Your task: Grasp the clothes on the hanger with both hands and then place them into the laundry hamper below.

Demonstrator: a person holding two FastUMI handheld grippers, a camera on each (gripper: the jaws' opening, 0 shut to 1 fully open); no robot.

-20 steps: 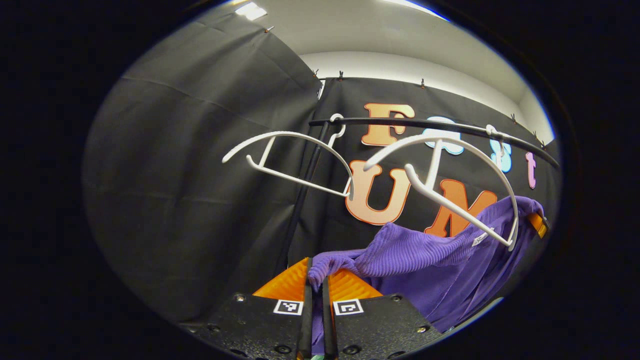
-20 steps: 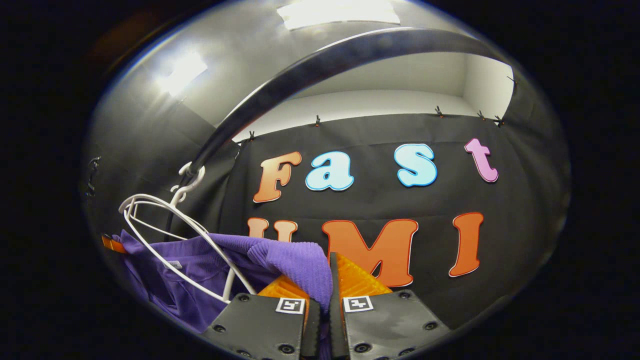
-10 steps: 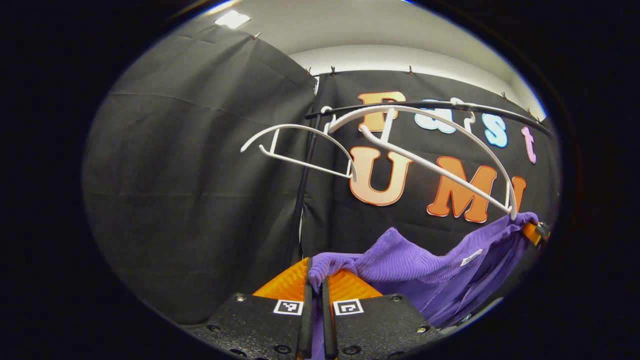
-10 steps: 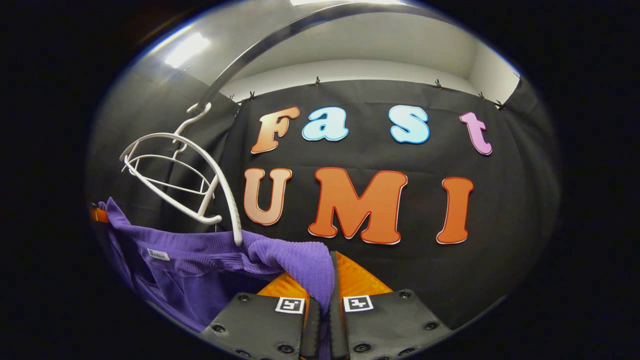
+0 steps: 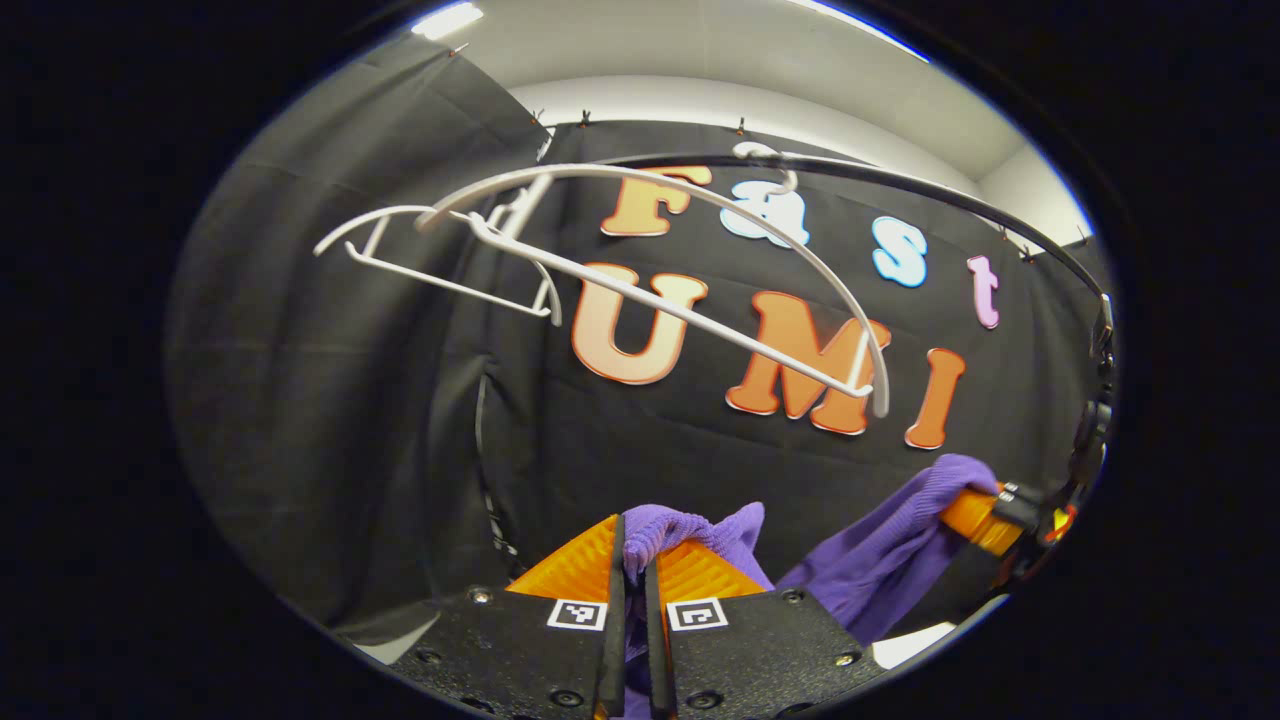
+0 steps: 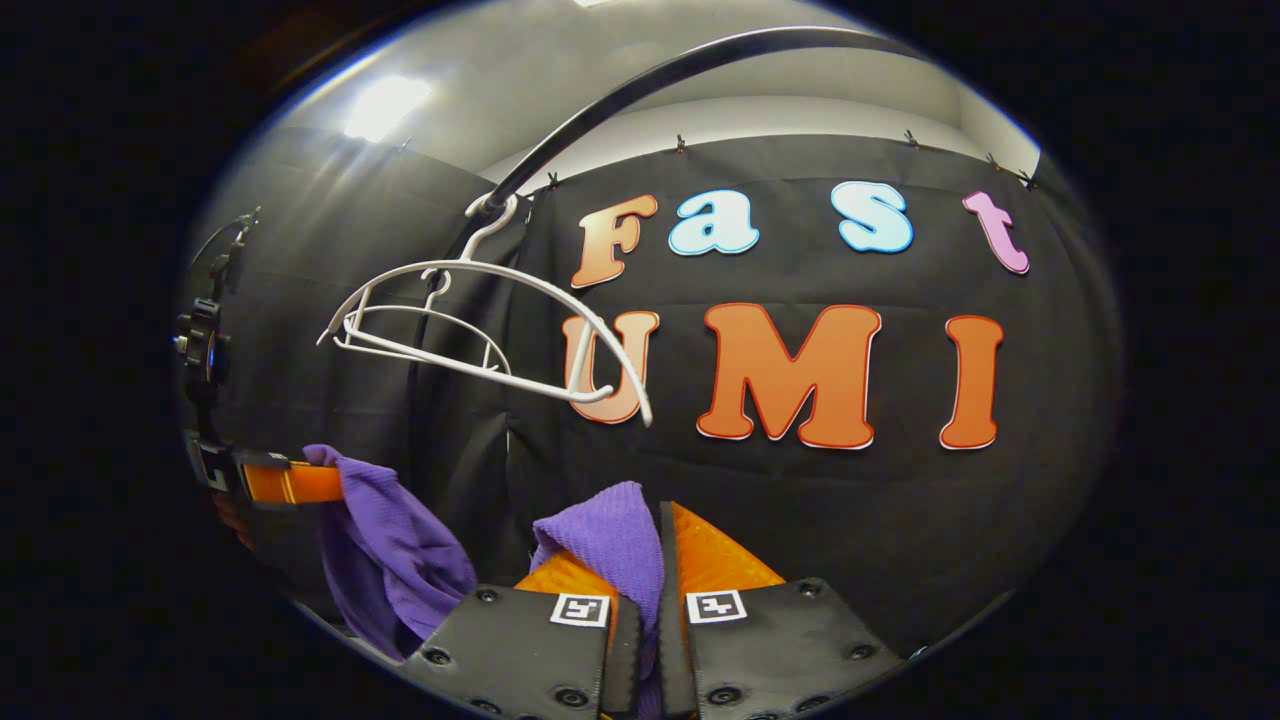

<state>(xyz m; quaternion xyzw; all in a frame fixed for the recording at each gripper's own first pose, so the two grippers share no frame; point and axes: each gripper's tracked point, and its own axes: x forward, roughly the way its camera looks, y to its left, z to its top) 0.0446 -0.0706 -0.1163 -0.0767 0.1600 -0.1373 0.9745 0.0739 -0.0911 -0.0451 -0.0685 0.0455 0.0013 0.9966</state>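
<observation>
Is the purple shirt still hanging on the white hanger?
No, the purple shirt is below the bare white hanger, pinched in the right tool.

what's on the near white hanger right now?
Nothing: the near hanger hangs bare from the rail. The purple garment sits below it, pinched by the left gripper and right gripper. Its lower part is out of sight.

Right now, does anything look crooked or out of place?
The nearer white plastic hanger hangs tilted on the black rail, bare. The purple knit garment is off it, pinched by the left gripper and right gripper.
</observation>
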